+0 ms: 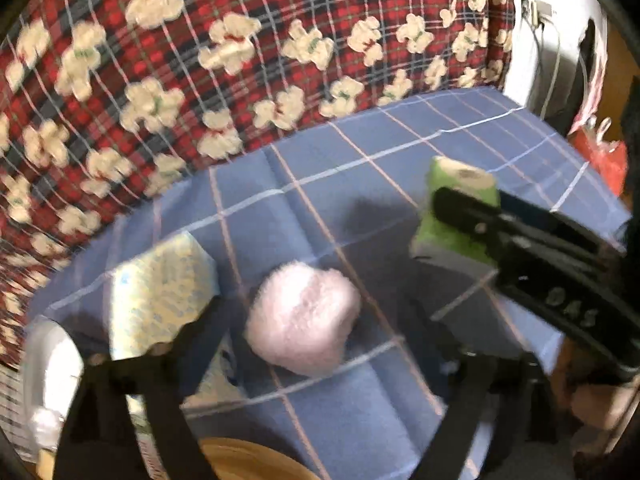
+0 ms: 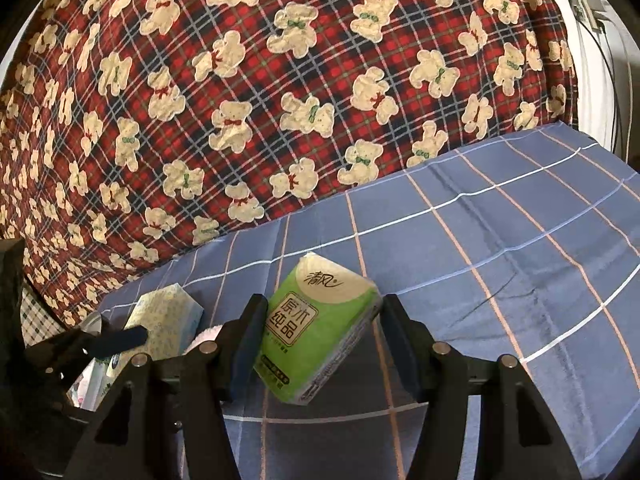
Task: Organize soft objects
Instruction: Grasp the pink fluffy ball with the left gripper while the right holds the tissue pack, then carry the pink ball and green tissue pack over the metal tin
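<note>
**Blue checked bed sheet, bear quilt behind, two claws over the soft things**

The surface is a bed covered by a blue sheet (image 2: 500,240) crossed with white and pale orange lines, lightly creased. Behind it, filling the views from 9 o'clock round to 1 o'clock, rises a red plaid quilt (image 2: 280,80) printed with cream teddy bears. At the 2 o'clock edge of both views a white wall (image 2: 596,80) shows, with a socket and cables hanging from it (the left wrist view is blurred there).

The left claw (image 1: 320,320) stands wide open, its dark fingers (image 1: 188,332) spread to either side of a pale pink fluffy ball (image 1: 304,316), which lies on the sheet between them; the fingers do not press on it. At 10 o'clock from the ball, just beside it, lies a light patterned tissue pack (image 1: 160,296), blue and yellow. A white rounded object sits at the 8 o'clock edge; what it is cannot be told.

The right claw (image 2: 324,344) is about half open and closed on a green tissue pack (image 2: 320,328), its pads (image 2: 248,332) pressing both sides, the pack tilted and lifted off the sheet. In the left wrist view this same pack (image 1: 452,208) appears at 2 o'clock from the pink ball, well apart from it.
</note>
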`<state>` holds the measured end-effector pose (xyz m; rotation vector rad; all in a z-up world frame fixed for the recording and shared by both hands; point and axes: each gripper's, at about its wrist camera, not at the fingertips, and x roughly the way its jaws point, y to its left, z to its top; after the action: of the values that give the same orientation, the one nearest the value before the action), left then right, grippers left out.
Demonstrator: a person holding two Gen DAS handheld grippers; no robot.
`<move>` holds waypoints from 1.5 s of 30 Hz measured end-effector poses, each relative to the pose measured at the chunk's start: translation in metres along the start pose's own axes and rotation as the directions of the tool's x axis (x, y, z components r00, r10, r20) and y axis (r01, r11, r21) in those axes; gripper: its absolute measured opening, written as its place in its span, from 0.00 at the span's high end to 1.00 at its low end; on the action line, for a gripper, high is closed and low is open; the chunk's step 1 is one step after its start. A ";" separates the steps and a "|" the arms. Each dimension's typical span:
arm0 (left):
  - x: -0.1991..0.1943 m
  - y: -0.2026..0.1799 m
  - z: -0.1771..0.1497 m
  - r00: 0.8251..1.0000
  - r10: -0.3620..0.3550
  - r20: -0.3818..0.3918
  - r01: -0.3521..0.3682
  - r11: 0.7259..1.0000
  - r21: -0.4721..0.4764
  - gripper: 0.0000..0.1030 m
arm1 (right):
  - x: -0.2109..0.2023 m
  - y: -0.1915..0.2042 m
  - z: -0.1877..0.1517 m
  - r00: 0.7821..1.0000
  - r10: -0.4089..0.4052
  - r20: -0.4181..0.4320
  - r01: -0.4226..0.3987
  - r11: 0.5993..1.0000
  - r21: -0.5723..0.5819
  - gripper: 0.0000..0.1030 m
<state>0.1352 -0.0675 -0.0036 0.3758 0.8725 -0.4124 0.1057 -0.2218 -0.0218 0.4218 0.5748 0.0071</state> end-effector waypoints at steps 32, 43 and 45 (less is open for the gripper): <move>0.050 0.006 0.005 0.986 0.002 -0.169 -0.019 0.995 -0.100 0.84 | 0.008 -0.003 -0.001 0.999 -0.028 -0.043 0.028 1.000 0.005 0.41; -0.002 -0.006 -0.001 0.992 -0.127 0.002 0.126 0.975 -0.185 0.85 | 0.003 -0.002 0.000 0.999 -0.043 -0.010 0.043 0.999 -0.001 0.41; -0.012 -0.012 -0.008 0.992 -0.114 0.046 0.121 0.975 -0.187 0.85 | 0.003 -0.003 -0.001 0.998 -0.060 -0.003 0.060 0.998 -0.007 0.41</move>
<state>0.1169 -0.0716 -0.0002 0.1412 0.8947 -0.4398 0.1070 -0.2238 -0.0251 0.3974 0.5901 -0.0475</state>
